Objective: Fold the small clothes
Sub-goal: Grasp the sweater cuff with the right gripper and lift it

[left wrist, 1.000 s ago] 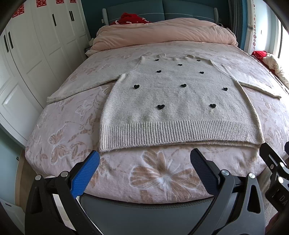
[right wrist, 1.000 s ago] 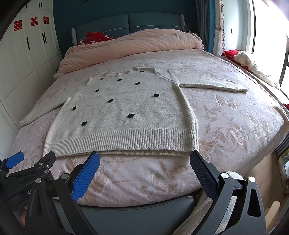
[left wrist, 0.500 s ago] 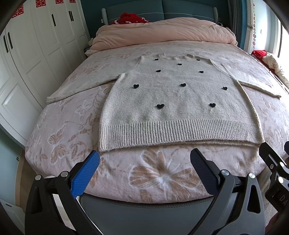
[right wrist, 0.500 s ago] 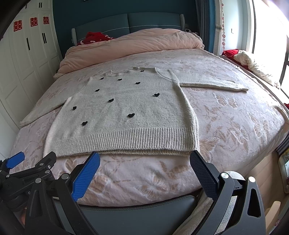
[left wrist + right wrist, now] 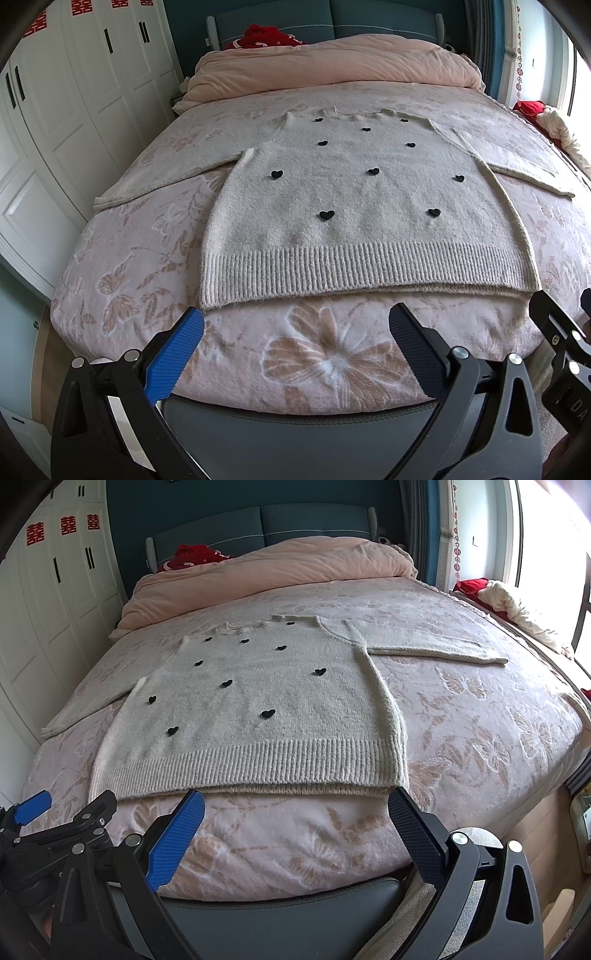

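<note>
A cream knit sweater with small black hearts lies flat on the bed, front up, both sleeves spread out to the sides, ribbed hem toward me. It also shows in the right wrist view. My left gripper is open and empty, just short of the hem's left half. My right gripper is open and empty, just short of the hem's right corner. The left gripper also shows at the lower left of the right wrist view.
The bed has a pink floral cover and a dark padded foot edge. A pink duvet is bunched at the headboard. White wardrobes stand on the left. A window ledge with cloths is on the right.
</note>
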`<state>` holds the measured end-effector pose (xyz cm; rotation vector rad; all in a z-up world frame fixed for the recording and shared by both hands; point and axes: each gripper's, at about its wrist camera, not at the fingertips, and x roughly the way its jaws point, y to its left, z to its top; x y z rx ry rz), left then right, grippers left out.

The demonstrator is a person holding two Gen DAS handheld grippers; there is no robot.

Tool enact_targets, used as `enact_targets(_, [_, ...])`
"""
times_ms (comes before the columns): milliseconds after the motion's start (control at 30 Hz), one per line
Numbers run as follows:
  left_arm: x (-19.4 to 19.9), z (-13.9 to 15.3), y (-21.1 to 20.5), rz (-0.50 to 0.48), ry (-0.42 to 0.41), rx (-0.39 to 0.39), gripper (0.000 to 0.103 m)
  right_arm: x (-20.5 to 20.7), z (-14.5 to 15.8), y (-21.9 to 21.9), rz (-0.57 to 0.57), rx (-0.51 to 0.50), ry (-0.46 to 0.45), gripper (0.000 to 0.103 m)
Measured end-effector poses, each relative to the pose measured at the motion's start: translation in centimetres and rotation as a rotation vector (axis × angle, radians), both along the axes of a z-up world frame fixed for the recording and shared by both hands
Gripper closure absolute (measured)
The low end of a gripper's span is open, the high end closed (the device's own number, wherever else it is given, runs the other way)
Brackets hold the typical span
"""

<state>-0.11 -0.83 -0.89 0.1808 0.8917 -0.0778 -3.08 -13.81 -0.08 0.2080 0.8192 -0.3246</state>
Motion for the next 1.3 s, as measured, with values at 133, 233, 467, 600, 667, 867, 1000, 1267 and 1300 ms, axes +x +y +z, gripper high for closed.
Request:
enact_targets(133, [0.1,-0.2,-0.1,-0.001,0.005,0.002,0.005,0.0,-0.1,-0.1,0.000,0.008,0.000,0.005])
enact_targets(233, [0.5,-0.5,0.0,-0.003,0.020,-0.006,0.005,0.1,-0.6,-0.6,0.000,0.023,0.001,0.005])
enact_targets(467, [3.9,-1.3,1.1,-0.002,0.125,-0.146,0.005,2.2,-1.4,-9.6,-0.079,0.110,-0.022,0.005])
enact_targets(600, [6.4,-1.8,0.7,0.016,0.134,-0.164,0.005,5.3,-1.7,-20.4,-0.189,0.215,-0.072,0.005])
enact_targets(667, [7.6,-2.0,0.3,0.022,0.133,-0.167,0.005,7.0,-2.4,-26.7,-0.275,0.257,-0.098,0.007])
enact_targets(867, [10.5,-3.7,-1.4,0.021,0.153,-0.152,0.005,10.7,-5.6,-43.1,-0.529,0.350,-0.154,0.031])
enact_targets(1000, [12.1,-4.9,-2.6,0.008,0.153,-0.112,0.005,12.4,-7.7,-50.1,-0.662,0.394,-0.192,0.035])
enact_targets(1267, [14.5,-7.3,-3.0,0.013,0.191,-0.083,0.005,15.9,-11.3,-56.7,-0.723,0.451,-0.165,0.069])
enact_targets(1300, [14.7,-7.4,-3.0,0.014,0.191,-0.081,0.005,16.1,-11.6,-56.7,-0.728,0.452,-0.163,0.081])
